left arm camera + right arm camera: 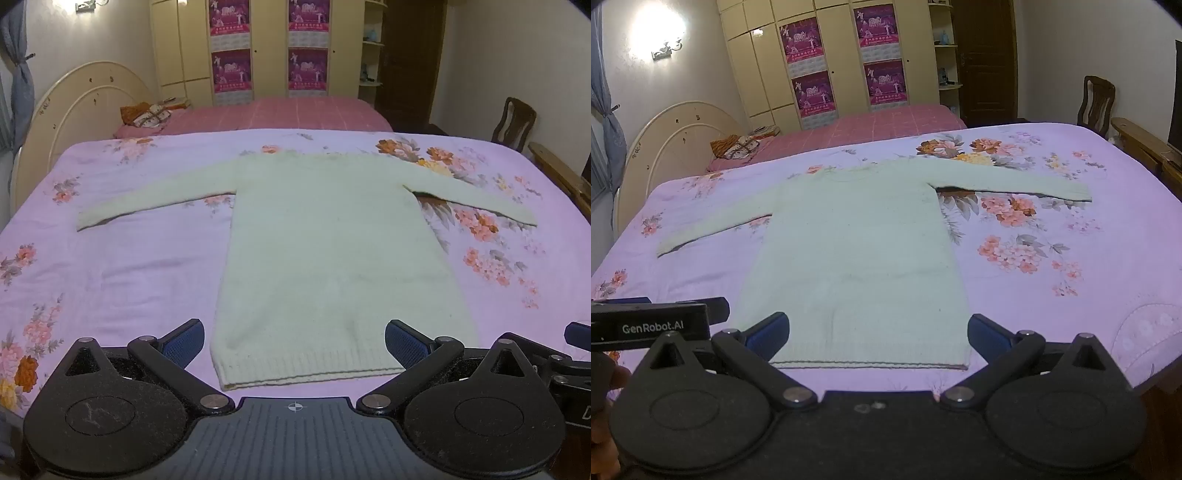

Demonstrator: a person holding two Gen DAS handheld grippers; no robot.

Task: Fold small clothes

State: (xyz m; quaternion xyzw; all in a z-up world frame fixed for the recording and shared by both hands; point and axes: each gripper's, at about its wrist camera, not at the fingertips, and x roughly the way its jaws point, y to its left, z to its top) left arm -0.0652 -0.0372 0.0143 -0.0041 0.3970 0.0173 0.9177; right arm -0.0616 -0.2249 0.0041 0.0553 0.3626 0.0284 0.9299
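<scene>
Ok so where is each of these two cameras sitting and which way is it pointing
Left wrist: on the left gripper, angled down over the sweater's hem; both open fingers show, and the right gripper's edge at far right.
Right wrist: on the right gripper, angled down at the same hem from further right; open fingers show, plus the left gripper's body at left and part of a hand.
Shared: the pale green sweater lying flat, sleeves spread, on the floral bedsheet, with the wardrobe and wooden chair behind.

One pale green knitted long-sleeved sweater (pixel 332 243) lies on one lilac floral bedsheet (pixel 129 266). Two black hand-held grippers: left (pixel 294 345), right (pixel 878 338). Four magenta posters (pixel 231 16); one dark wooden chair (pixel 513 123).
</scene>
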